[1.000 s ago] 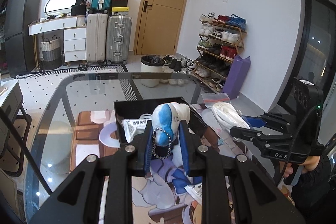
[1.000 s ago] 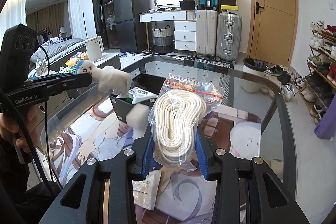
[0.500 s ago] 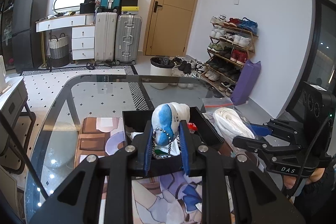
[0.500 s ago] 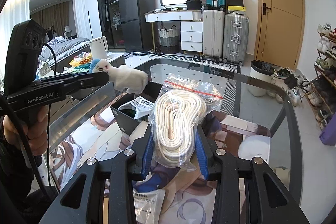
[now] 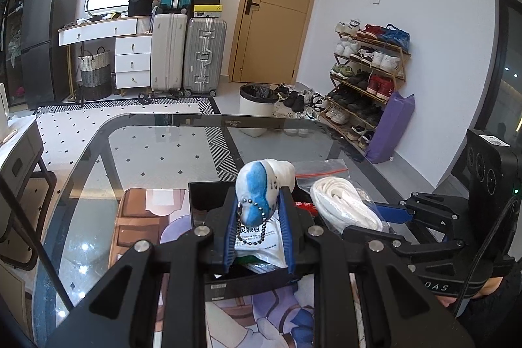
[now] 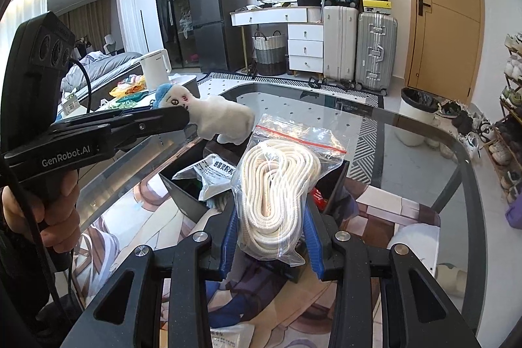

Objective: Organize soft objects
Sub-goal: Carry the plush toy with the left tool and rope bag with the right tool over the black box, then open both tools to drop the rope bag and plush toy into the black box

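Observation:
My left gripper (image 5: 259,214) is shut on a small white and blue plush toy (image 5: 261,188) with a bead chain, held in the air above the black box (image 5: 208,201). It also shows in the right wrist view, where the plush toy (image 6: 215,116) sticks out over the black box (image 6: 182,188). My right gripper (image 6: 270,230) is shut on a clear zip bag of white rope (image 6: 277,185), held over the box's right side. The bag of rope (image 5: 342,204) shows in the left wrist view too. A silver packet (image 6: 212,175) lies in the box.
The box stands on a printed mat (image 6: 137,227) on a glass table (image 6: 407,152). Another white packet (image 6: 231,335) lies on the mat near me. Suitcases (image 5: 189,54), a bin (image 5: 256,110) and a shoe rack (image 5: 368,77) stand beyond the table.
Both grippers have moved forward over the black box with their loads. The plush toy now hangs above the box's inside, and the rope bag is closer to the box.

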Tool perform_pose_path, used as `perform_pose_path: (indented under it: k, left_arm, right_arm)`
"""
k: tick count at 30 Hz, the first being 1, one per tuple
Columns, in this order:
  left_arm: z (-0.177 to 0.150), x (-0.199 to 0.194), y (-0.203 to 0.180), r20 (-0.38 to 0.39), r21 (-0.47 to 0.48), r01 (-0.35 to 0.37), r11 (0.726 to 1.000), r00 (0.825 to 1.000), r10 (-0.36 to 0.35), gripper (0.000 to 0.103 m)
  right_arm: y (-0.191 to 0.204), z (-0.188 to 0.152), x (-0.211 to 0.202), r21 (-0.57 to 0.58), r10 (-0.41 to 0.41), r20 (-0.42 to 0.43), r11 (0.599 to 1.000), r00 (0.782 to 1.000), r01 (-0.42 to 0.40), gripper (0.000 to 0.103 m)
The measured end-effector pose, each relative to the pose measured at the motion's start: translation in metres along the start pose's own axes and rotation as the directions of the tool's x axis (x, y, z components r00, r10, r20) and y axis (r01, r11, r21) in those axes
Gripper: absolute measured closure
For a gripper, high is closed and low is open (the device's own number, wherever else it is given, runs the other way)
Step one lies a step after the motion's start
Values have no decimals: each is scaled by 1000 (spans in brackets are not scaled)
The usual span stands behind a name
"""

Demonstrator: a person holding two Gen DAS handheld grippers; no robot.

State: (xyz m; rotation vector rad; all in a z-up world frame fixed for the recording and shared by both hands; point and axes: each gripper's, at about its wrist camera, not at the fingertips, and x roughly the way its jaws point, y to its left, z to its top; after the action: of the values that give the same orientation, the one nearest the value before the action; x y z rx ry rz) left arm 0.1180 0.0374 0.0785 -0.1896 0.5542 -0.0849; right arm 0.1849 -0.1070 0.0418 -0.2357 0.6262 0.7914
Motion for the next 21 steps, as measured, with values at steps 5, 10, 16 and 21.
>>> perform_pose_path:
  k: [5,10,16,21]
  left_arm:
    - [0,10,2,-11,-4,-16,1000,1000,16,82]
    - [-1,20,6,-23,-1,-29,1000,999,29,82]
    - [-4,32,8,-46,8,-39,999,998,40,82]
    - [-7,39,7,-62,25,-42,999,997,43,82]
  right_arm:
    - [-3,3,11,-10,-4,-12,1000,1000,4,66]
    - [-2,6,21,-21,-14,-24,1000,1000,13,66]
    - [-4,7,30,-20,-25,-39,1000,999,24,66]
    - [-9,7,31,-8,-23,-38,1000,999,23,60]
